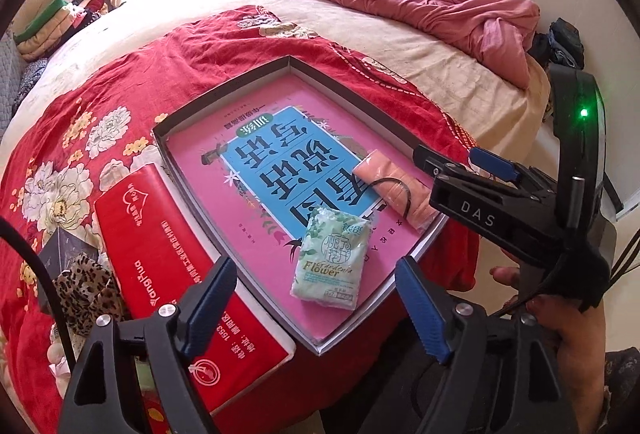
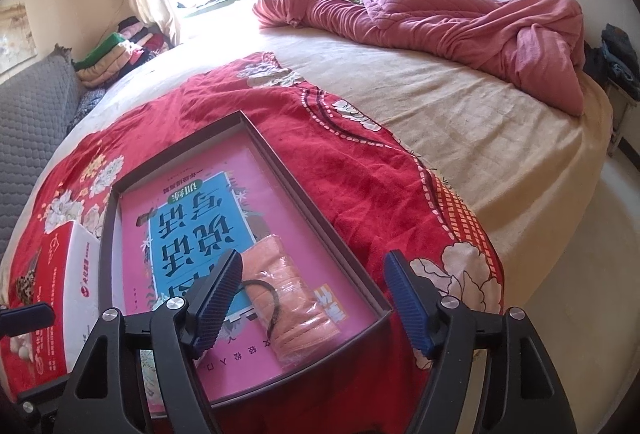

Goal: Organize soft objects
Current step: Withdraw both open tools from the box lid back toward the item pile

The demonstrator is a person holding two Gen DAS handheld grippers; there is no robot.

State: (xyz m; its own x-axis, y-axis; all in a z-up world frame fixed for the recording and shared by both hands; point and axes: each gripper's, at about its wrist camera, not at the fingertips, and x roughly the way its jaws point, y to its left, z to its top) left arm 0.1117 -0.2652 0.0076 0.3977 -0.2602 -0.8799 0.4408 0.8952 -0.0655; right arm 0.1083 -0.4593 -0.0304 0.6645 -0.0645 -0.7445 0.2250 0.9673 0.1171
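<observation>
On the bed's red floral cloth sits a shallow box lined with a pink book. Inside it lie a green tissue pack and, just beside it, a bagged peach cloth roll. My left gripper hangs spread over the pack, holding nothing; my right gripper stands spread over the roll, pads clear of it.

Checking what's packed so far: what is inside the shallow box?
A pink book lining the box, a green tissue pack and an orange cloth roll on it. Anything beneath the book is hidden.
</observation>
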